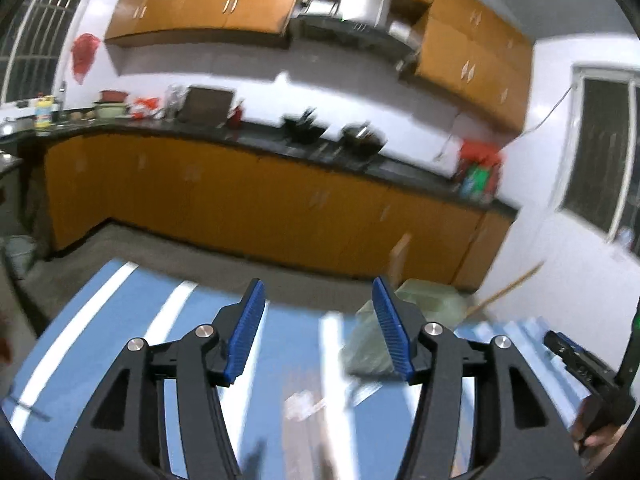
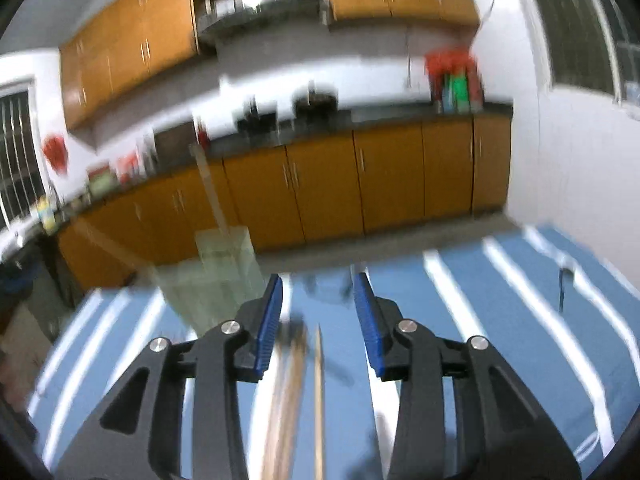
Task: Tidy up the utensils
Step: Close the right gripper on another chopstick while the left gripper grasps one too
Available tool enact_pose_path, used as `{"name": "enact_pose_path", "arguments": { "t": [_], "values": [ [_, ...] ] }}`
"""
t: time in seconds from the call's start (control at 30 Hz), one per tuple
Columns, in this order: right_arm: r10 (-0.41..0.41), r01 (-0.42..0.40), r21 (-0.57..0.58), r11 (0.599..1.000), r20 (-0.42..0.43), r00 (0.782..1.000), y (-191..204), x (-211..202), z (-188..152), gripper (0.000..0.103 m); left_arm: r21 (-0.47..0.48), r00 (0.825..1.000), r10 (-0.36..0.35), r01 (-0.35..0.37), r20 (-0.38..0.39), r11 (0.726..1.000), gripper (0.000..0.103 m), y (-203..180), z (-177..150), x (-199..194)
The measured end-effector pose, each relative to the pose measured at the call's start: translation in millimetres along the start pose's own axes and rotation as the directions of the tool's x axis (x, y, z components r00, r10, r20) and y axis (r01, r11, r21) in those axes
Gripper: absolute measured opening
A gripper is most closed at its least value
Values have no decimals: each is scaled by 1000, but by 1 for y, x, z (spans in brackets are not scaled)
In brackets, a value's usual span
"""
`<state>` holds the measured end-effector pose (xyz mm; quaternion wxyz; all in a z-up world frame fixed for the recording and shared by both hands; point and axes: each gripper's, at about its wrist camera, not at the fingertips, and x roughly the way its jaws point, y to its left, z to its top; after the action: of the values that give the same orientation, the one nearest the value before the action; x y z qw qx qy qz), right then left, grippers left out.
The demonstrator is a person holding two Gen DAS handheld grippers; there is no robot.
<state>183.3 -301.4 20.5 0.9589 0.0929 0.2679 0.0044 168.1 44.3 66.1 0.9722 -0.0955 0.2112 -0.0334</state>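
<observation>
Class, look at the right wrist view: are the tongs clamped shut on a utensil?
No: the right tongs stand open, blue pads apart, above wooden sticks lying on the striped cloth.

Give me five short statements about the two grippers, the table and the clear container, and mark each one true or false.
1. The left gripper has its fingers apart with nothing pressed between them. True.
2. The right gripper is clamped shut on a spoon. False: its fingers stand apart, and the blurred wooden sticks below them are not gripped.
3. The tablecloth is blue with white stripes. True.
4. The clear container lies tipped on its side. False: it stands upright with a stick rising out of it.
5. The lower cabinets behind the table are white. False: they are orange-brown wood.
</observation>
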Motion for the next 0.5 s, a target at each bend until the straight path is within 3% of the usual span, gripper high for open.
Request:
{"name": "enact_pose_path", "arguments": {
  "t": [0.1, 0.2, 0.37, 0.43, 0.5],
  "values": [
    [24, -26, -6, 1000, -190, 982, -5, 30, -44, 26, 27, 991, 55, -52, -123, 998, 51, 16, -37, 15],
    [25, -38, -39, 998, -291, 956, 1, 44, -81, 25, 24, 968, 71, -67, -241, 997, 42, 25, -71, 28],
    [-12, -15, -70, 997, -364, 931, 7, 55, -113, 25, 16, 930, 50, -48, -365, 999, 36, 27, -114, 41],
    [-42, 5, -104, 995, -350, 936, 8, 53, -112, 10, 26, 921, 39, -31, -388, 999, 35, 22, -124, 43],
    [-74, 35, -118, 992, -345, 936, 7, 54, -109, 9, 36, 914, 30, -17, -404, 999, 32, 16, -131, 44]
  ]
}}
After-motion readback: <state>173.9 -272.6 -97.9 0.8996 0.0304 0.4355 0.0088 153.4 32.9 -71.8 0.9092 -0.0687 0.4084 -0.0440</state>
